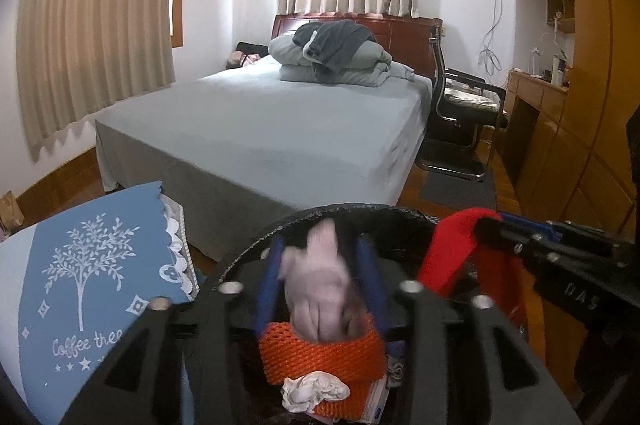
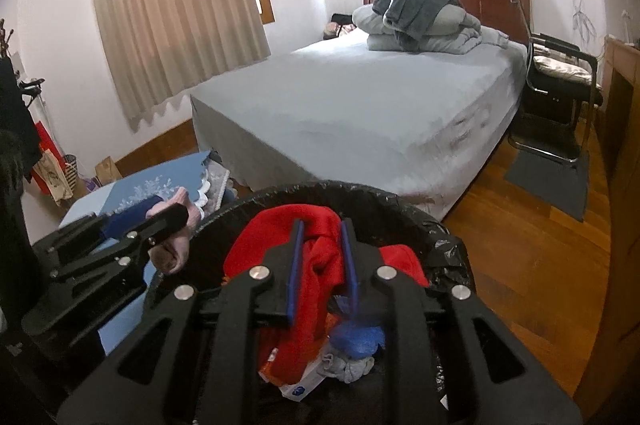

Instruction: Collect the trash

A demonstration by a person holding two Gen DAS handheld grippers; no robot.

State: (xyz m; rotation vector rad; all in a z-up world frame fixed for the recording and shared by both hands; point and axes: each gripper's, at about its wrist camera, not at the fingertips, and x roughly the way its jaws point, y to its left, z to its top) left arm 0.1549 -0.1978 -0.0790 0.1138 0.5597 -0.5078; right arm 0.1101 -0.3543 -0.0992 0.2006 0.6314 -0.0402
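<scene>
A black-lined trash bin (image 1: 360,209) sits right below both grippers. My left gripper (image 1: 322,265) is open over it, and a blurred pale pink cloth (image 1: 320,289) hangs loose between its blue pads (image 1: 274,273). My right gripper (image 2: 322,257) is also open, with a red cloth (image 2: 316,257) draped between its pads and over the bin's rim (image 2: 360,189). The bin holds an orange foam net (image 1: 320,351), a crumpled white tissue (image 1: 312,389), a blue net (image 2: 358,339), a grey sock (image 2: 354,367) and a small white box (image 2: 300,387).
A blue "Coffee tree" cloth (image 1: 92,265) covers a low table left of the bin. Behind it stands a bed (image 1: 272,129) with folded bedding. A black chair (image 1: 464,105), a dark mat (image 2: 548,185) and wooden cabinets (image 1: 560,129) fill the right side.
</scene>
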